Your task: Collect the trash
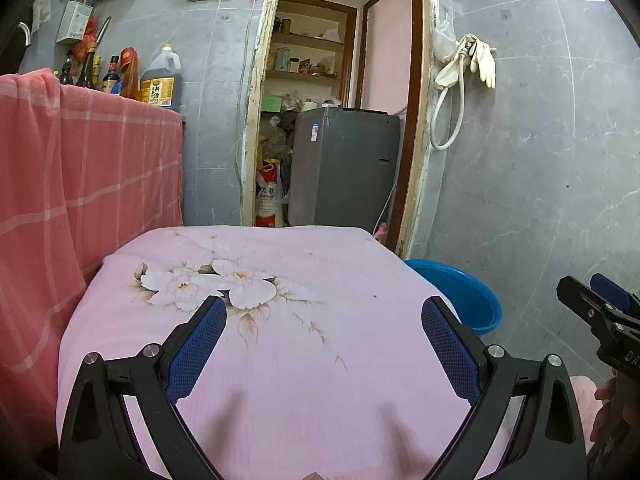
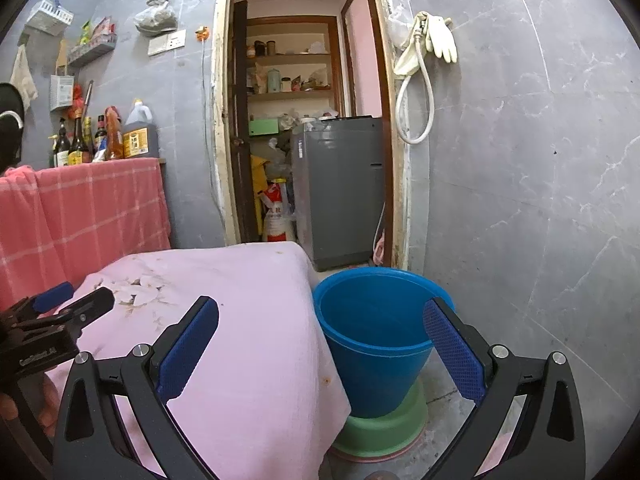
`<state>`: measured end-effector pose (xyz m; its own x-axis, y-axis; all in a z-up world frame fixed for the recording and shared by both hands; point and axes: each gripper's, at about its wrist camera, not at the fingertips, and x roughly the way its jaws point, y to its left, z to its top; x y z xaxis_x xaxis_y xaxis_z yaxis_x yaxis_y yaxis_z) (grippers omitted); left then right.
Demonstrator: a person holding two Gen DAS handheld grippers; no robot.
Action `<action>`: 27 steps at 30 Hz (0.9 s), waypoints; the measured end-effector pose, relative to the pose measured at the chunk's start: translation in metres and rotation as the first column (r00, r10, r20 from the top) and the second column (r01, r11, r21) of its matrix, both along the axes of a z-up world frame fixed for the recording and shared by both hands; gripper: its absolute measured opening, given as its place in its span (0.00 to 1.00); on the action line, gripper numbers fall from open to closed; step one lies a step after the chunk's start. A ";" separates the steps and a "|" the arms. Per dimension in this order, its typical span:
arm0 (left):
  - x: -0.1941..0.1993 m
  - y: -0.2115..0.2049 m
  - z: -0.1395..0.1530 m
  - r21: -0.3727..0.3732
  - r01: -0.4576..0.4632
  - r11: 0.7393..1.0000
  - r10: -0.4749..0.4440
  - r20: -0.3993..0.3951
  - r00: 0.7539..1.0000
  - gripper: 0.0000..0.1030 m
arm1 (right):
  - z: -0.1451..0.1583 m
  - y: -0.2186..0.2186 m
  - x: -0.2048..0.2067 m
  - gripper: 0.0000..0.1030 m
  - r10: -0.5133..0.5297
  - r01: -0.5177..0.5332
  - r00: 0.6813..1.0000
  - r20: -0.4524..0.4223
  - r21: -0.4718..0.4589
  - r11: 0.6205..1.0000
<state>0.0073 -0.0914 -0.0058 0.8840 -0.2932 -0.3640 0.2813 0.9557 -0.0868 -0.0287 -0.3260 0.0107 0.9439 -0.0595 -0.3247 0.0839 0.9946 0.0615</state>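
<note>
Left tool [image 1: 324, 308] held wide apart over the desk [image 1: 280, 380], blue pads spread, nothing between them. Right tool [image 2: 320, 312] likewise spread wide and empty, hung over the desk's right edge and the blue bucket [image 2: 372, 320]. Left tool also glimpsed at the left border of the right wrist view, right tool at the right border of the left wrist view, each gripped by a hand.

Desk draped in a pink floral cloth [image 1: 224, 284], a few small brown specks and stains on it, no distinct piece of trash made out on top. Blue bucket stood on the floor just beside the desk's right side, stacked on a green basin [image 2: 384, 424]; inside looked bare as far as visible.

Behind: a pink checked cloth [image 1: 80, 168] over a counter with bottles and an oil jug [image 1: 162, 80], a grey washing machine [image 1: 344, 164] through the doorway, rubber gloves [image 1: 482, 60] and a white hose [image 1: 448, 120] hung on the grey tiled wall.
</note>
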 end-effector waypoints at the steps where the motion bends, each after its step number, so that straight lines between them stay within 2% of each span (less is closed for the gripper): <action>1: 0.000 0.000 0.000 0.001 -0.001 1.000 0.001 0.001 1.000 0.93 | 0.000 0.000 0.000 1.00 -0.004 0.004 1.000 0.002 -0.002 1.000; 27: -0.016 0.010 -0.007 0.012 0.007 1.000 -0.007 0.032 0.999 0.93 | -0.003 0.002 -0.003 1.00 -0.041 0.043 0.998 0.038 -0.072 0.996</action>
